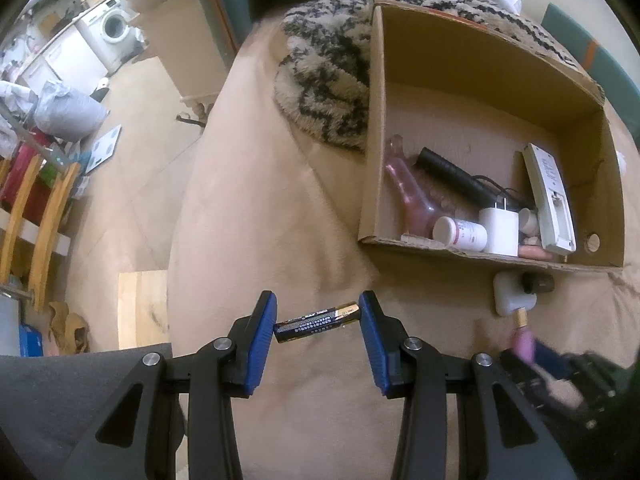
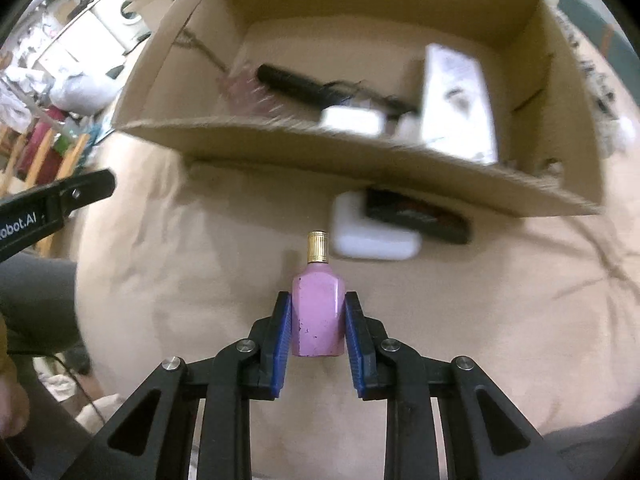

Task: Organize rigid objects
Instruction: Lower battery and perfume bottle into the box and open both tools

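The left tongs [image 1: 318, 320] gripped 1 battery [image 1: 318, 321] endwise, while the right tongs [image 2: 318, 320] clamped a pink bottle [image 2: 318, 312] short of the cardboard box [image 2: 360, 160].

landmark: washing machine [image 1: 114, 26], white, front-loading, far at the upper left
grey sack [image 1: 66, 114]: on the floor, nearer than the washing machine
wooden chair slats [image 1: 38, 216]: below the sack
patterned shaggy rug [image 1: 324, 80]: right of the washing machine, on beige bedding [image 1: 256, 208]

Soft indoor light; fisheye-bent edges; right view motion-blurred.
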The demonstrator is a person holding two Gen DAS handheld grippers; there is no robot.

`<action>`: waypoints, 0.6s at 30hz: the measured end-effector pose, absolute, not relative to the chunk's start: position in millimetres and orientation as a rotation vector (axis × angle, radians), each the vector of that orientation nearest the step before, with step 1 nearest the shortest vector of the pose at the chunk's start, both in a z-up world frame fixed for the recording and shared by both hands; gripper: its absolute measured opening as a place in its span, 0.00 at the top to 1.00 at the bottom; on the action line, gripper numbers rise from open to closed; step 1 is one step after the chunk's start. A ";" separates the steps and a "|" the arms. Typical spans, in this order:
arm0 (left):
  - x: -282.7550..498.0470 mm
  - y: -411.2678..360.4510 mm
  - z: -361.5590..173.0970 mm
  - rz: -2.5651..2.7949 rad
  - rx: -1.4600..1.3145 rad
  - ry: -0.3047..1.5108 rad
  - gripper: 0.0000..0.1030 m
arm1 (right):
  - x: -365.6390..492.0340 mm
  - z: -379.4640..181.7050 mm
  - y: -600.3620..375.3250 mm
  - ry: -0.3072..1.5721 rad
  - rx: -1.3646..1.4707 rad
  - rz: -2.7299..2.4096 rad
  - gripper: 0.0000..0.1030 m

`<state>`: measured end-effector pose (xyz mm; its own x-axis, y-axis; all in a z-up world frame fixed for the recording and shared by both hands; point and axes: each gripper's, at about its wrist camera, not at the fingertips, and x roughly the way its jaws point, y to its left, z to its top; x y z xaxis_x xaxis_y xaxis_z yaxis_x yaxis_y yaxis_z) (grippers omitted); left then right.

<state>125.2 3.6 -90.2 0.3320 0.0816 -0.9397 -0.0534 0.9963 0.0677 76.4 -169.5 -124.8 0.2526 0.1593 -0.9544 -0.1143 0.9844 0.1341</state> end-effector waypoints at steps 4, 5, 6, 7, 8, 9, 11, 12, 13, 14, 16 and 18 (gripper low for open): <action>124.6 2.8 -89.0 0.087 0.028 1.221 0.62 | 71.8 -109.9 -193.5 1.293 0.168 0.209 0.74; 124.2 2.3 -88.0 0.086 0.030 1.216 0.62 | 70.4 -105.9 -198.4 1.283 0.196 0.218 0.74; 124.0 1.9 -86.9 0.084 0.031 1.211 0.62 | 69.3 -102.6 -201.6 1.272 0.217 0.223 0.74; 123.6 1.1 -85.2 0.082 0.033 1.203 0.62 | 67.6 -95.7 -208.3 1.259 0.232 0.225 0.74; 123.0 -0.3 -83.0 0.081 0.040 1.191 0.62 | 66.8 -90.1 -213.0 1.242 0.248 0.230 0.74; 122.4 -1.5 -80.5 0.080 0.046 1.179 0.62 | 67.5 -88.3 -211.6 1.227 0.261 0.233 0.74; 121.1 -3.4 -73.1 0.074 0.048 1.150 0.62 | 67.7 -80.0 -215.9 1.193 0.294 0.243 0.74; 120.9 -4.7 -68.3 0.071 0.051 1.135 0.62 | 68.3 -75.0 -219.8 1.175 0.312 0.249 0.74; 121.0 -6.1 -64.1 0.067 0.049 1.123 0.62 | 69.6 -69.3 -222.5 1.158 0.324 0.253 0.74; 121.3 -7.0 -59.5 0.063 0.043 1.110 0.62 | 71.2 -64.6 -225.5 1.140 0.333 0.254 0.74; 122.8 -10.3 -46.1 0.046 0.035 1.073 0.62 | 73.6 -61.0 -230.6 1.110 0.344 0.254 0.74; 125.9 -15.6 -34.9 0.029 0.044 1.045 0.62 | 81.0 -52.7 -234.8 1.076 0.354 0.249 0.74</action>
<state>125.9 -15.6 -34.9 0.5020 0.0448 -0.8637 -0.0028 0.9987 0.0502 81.0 -234.8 -52.7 0.4558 0.3664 -0.8111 -0.0268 0.9166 0.3990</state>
